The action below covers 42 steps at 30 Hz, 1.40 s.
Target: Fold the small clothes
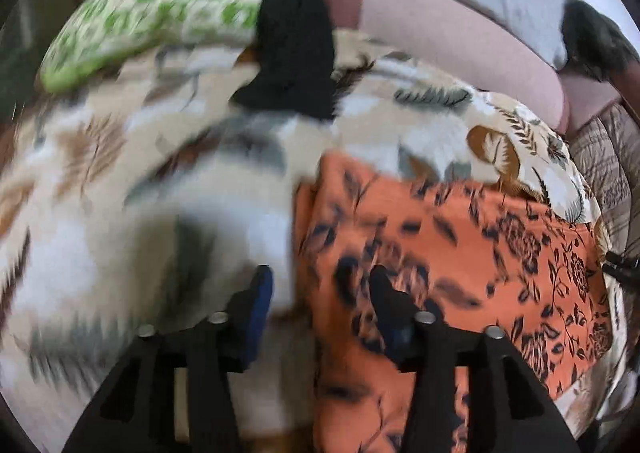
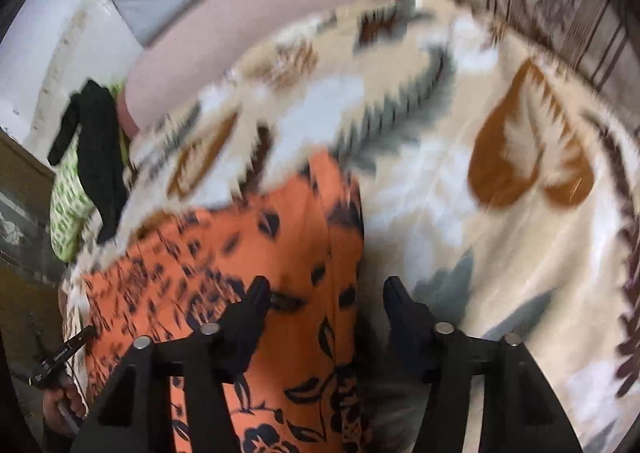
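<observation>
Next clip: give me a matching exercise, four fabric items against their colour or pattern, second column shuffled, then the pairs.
Items:
1. garment
2. pillow
3. cloth
4. blanket

Descriptions:
A. plain black
B. cream with brown and grey leaves
C. orange with dark flowers
D. white with green pattern

Pairs: 1-C, 2-D, 3-A, 4-B
</observation>
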Each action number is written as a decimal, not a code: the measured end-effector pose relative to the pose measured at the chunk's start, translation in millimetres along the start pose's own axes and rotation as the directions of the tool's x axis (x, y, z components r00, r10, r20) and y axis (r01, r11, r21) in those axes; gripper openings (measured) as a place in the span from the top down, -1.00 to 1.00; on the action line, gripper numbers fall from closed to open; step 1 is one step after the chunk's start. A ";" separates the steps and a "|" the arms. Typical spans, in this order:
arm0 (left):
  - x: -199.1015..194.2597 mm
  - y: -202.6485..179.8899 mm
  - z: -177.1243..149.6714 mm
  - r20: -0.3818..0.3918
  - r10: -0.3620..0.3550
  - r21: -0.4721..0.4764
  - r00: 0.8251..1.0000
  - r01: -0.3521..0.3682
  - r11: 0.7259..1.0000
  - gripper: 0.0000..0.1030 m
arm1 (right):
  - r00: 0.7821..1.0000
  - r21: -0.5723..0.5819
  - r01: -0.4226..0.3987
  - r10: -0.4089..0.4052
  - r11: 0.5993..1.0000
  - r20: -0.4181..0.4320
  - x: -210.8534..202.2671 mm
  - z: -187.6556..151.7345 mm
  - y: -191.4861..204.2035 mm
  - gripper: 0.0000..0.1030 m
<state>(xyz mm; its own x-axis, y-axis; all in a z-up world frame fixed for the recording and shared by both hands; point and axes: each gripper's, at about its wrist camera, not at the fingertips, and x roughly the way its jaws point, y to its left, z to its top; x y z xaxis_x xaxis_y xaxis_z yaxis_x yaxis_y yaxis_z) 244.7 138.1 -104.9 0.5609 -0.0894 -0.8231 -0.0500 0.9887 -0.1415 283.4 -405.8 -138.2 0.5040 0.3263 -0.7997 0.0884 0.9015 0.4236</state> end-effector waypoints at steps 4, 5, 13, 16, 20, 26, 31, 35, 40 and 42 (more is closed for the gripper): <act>40.6 -5.3 28.0 -0.061 -0.007 0.016 0.998 0.008 1.000 0.15 | 0.999 -0.005 -0.021 0.021 1.000 -0.030 19.3 14.2 4.9 -0.24; 48.2 -6.4 31.9 -0.059 0.020 0.033 0.998 -0.018 0.999 0.41 | 0.999 -0.003 -0.021 0.021 1.000 -0.039 26.6 16.5 4.9 -0.24; 55.0 8.0 32.8 -0.063 0.096 -0.049 0.993 -0.099 0.994 0.65 | 0.993 -0.019 0.114 -0.115 0.993 -0.021 56.4 30.0 -2.8 0.27; 43.6 13.6 32.6 -0.038 0.122 -0.078 0.992 -0.125 0.989 0.40 | 0.990 0.016 0.142 -0.142 0.990 0.007 46.7 29.7 -10.4 0.02; 11.1 5.1 24.7 0.040 0.095 -0.073 0.995 -0.092 0.993 0.06 | 0.987 0.000 0.128 -0.127 0.992 0.103 12.3 29.2 3.1 0.02; 18.9 -16.3 3.8 -0.005 0.085 0.012 0.996 -0.085 0.996 -0.30 | 0.988 -0.070 -0.091 0.081 0.993 -0.132 58.0 28.3 25.3 -0.13; 11.5 7.0 -15.2 -0.030 0.083 -0.100 0.996 -0.086 0.991 -0.34 | 0.997 0.077 -0.072 0.070 0.994 0.024 20.8 24.2 7.1 -0.09; -33.3 -5.8 -41.6 0.057 0.015 -0.042 0.998 -0.013 0.999 -0.34 | 0.968 0.080 -0.250 0.251 0.965 0.002 -31.0 -13.3 9.0 -0.41; -23.6 -16.1 -73.4 0.001 -0.068 -0.031 0.998 0.068 0.997 -0.48 | 0.937 0.165 -0.312 0.332 0.936 -0.110 -20.4 -73.6 -9.2 -0.54; -5.1 -4.6 -79.6 -0.069 -0.042 -0.091 0.997 0.036 0.995 -0.50 | 0.954 0.349 -0.256 0.295 0.901 -0.060 -13.4 -85.1 -46.0 0.04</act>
<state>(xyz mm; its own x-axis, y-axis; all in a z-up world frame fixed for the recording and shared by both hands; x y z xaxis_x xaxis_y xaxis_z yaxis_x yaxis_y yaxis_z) 176.3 124.4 -143.8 0.5041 -0.1395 -0.8523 -0.1051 0.9696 -0.2208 199.6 -427.5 -183.2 0.4549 0.5939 -0.6636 0.2503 0.6298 0.7353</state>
